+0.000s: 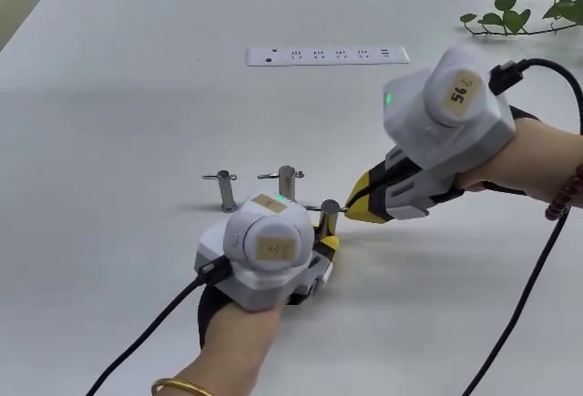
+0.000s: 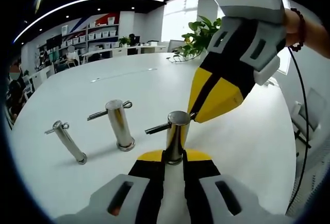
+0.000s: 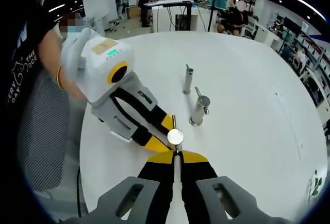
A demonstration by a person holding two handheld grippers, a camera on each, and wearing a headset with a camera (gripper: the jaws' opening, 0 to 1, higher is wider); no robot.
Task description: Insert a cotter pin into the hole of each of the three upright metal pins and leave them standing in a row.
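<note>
Three upright metal pins stand in a row on the white table point(image 1: 118, 123). The left pin point(image 1: 226, 192) and the middle pin point(image 1: 286, 181) each carry a cotter pin through the top. My left gripper point(image 1: 326, 241) is shut on the lower shaft of the right pin point(image 1: 329, 215), which rises between its yellow tips in the left gripper view point(image 2: 176, 134). A cotter pin point(image 2: 157, 127) sticks out of that pin's hole to the left. My right gripper point(image 1: 351, 208) comes in from the right, shut on the cotter pin's other end, tips against the pin top point(image 3: 175, 137).
A white power strip point(image 1: 326, 55) lies at the back of the table. A potted plant's leaves point(image 1: 533, 9) reach in at the far right. Black cables point(image 1: 524, 305) trail from both grippers toward the near edge.
</note>
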